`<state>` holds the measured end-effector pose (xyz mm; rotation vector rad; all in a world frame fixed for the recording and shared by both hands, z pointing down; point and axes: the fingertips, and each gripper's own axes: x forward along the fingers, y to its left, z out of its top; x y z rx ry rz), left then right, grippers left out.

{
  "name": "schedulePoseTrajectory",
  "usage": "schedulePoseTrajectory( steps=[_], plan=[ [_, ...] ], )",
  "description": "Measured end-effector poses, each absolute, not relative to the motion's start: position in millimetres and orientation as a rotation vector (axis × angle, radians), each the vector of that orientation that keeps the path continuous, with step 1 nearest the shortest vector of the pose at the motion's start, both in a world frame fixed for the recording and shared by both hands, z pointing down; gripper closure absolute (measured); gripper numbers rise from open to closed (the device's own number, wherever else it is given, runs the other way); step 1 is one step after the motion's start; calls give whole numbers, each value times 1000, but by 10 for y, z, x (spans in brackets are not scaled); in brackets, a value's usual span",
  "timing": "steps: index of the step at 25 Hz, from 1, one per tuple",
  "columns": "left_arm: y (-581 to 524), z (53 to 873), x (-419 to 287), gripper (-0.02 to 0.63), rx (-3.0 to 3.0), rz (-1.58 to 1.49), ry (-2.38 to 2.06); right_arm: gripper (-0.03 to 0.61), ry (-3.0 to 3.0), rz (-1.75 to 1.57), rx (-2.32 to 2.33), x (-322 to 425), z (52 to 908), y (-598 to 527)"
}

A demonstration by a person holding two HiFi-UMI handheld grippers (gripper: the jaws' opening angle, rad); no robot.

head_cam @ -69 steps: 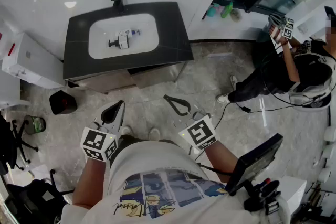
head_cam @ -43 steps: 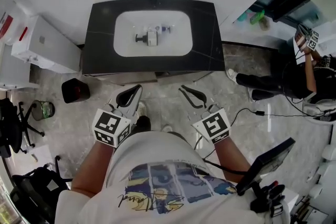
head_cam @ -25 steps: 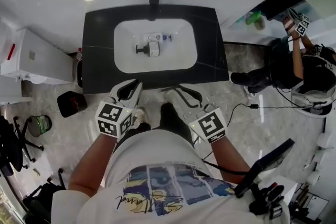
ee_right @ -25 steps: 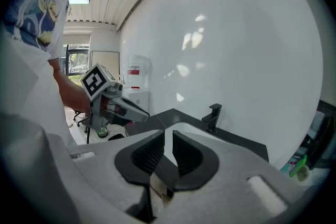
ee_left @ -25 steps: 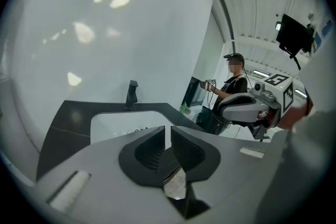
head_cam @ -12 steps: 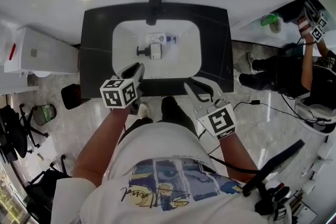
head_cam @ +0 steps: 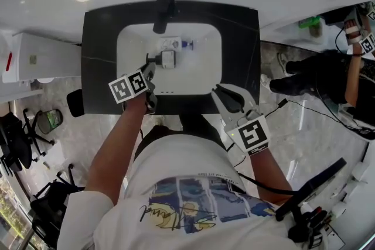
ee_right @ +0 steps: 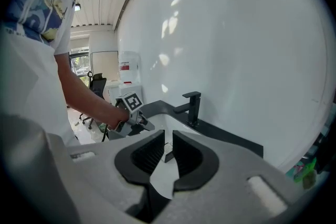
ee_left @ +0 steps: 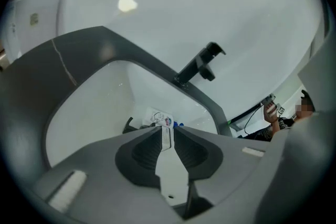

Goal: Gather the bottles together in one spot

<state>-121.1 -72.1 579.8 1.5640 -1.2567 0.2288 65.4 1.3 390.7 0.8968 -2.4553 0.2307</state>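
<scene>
Reaching into the sink basin (head_cam: 205,76) with the left tool (head_cam: 150,70), jaws part-spread and just been opening, nothing between them yet: readied, by the look, for the bottles (head_cam: 170,51) lying at the basin's tap end. Holding the right tool (head_cam: 222,92) at the basin's front rim, jaws slightly apart, empty, probably in reserve.

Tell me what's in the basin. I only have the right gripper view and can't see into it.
Observer: Two bottles lie in the white basin: a pump bottle and a blue-capped bottle beside it.
Operator: Left jaws?
Observer: The left gripper has just been opening; jaws apart, nothing between them, bottles just beyond the tips.
Operator: Where's right?
Observer: The right gripper is over the counter's front edge, outside the basin.
</scene>
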Motion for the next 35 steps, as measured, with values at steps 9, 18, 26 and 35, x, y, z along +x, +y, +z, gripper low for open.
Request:
schedulePoseTrajectory(
  steps=[9,18,26,35],
  plan=[
    [-900,6476,-1293,514,1303,164,-1263,531,-2439,276,858,866,4086,-172],
    [-941,7040,-1475,497,1007,55,-1290,531,-2418,325,841,962,4205,-261],
    [-1078,7241,-1429,486,844,-160,-1306,531,-2388,372,835,1032,4337,-206],
    [-1135,7325,-1514,466,836,-170,-1324,532,-2379,373,810,1022,4367,-206]
  ],
)
